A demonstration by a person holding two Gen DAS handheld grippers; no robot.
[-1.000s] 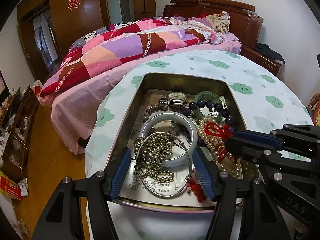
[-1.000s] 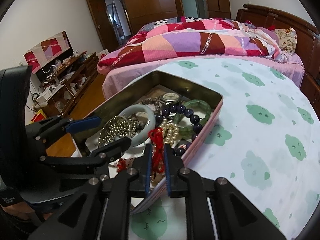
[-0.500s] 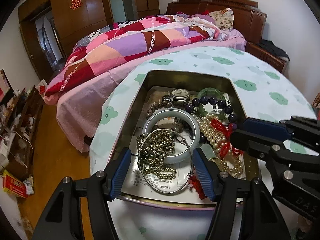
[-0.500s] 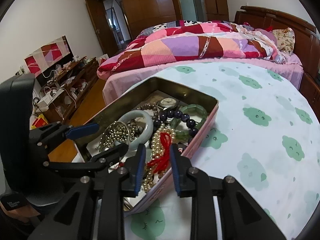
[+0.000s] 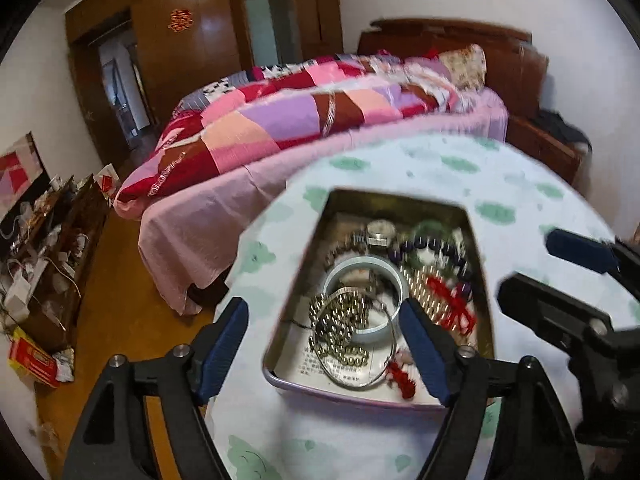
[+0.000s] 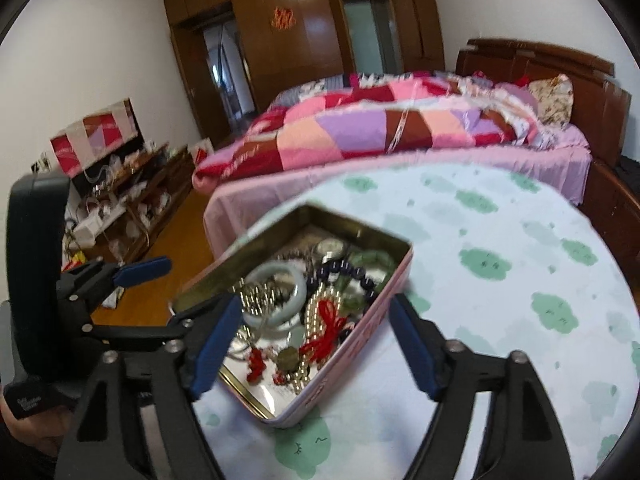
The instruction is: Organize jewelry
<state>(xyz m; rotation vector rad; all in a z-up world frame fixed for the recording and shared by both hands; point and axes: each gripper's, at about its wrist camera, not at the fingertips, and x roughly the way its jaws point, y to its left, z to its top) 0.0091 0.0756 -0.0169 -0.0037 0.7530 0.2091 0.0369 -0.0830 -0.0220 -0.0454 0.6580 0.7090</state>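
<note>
An open metal tin (image 5: 404, 199) (image 6: 360, 230) sits on the round table and holds jewelry: a pale jade bangle (image 5: 344, 272) (image 6: 280, 270), a thin wire bangle with metal beads (image 5: 348, 332), a pearl strand with a red knotted cord (image 5: 450, 304) (image 6: 326, 320), dark purple beads (image 6: 352, 270), a green bangle (image 6: 374, 258) and a watch (image 5: 380, 228). My left gripper (image 5: 328, 344) is open above the tin's near end, empty. My right gripper (image 6: 310, 346) is open above the tin, empty; it also shows in the left wrist view (image 5: 540, 264).
The round table (image 6: 500, 300) has a white cloth with green cloud prints. Behind it stands a bed with a patchwork quilt (image 5: 320, 116) and wooden headboard (image 6: 540, 64). A low cluttered cabinet (image 5: 48, 248) lines the left wall over the wooden floor.
My right gripper opened and let the red cord drop onto the pearls in the tin. Both grippers have pulled up and back from the tin, and both views are now blurred by motion.
</note>
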